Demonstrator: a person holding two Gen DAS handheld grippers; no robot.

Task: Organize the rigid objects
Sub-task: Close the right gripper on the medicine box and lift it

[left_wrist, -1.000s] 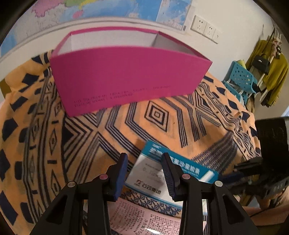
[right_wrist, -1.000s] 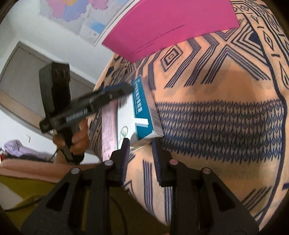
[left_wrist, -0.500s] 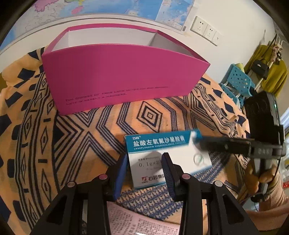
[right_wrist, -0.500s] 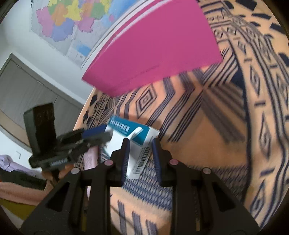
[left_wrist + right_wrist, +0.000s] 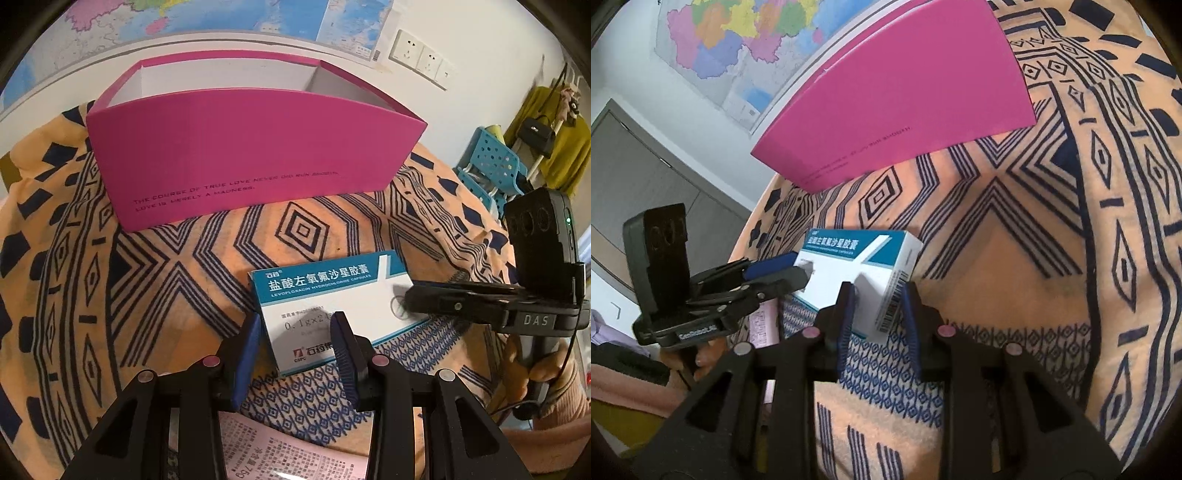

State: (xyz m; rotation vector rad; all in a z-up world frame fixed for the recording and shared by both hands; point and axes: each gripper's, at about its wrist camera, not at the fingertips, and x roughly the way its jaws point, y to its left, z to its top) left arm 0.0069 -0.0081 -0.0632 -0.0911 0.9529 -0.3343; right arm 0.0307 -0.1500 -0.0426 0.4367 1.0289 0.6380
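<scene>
Med box [image 5: 325,306] w/ both hand-held grippers, left [image 5: 295,332] & right [image 5: 877,301], clamped on it, near pink box [image 5: 251,155].

Black left gripper [image 5: 295,328] and right gripper [image 5: 877,295] with ribbed blue pads, pink screws, pink sleeve [image 5: 554,413]

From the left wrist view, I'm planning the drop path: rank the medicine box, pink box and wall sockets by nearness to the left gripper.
1. Medicine box: between the left gripper's fingers, held at its near end.
2. Pink box: beyond it, standing open on the patterned cloth.
3. Wall sockets: farthest, upper right on the wall.
</scene>
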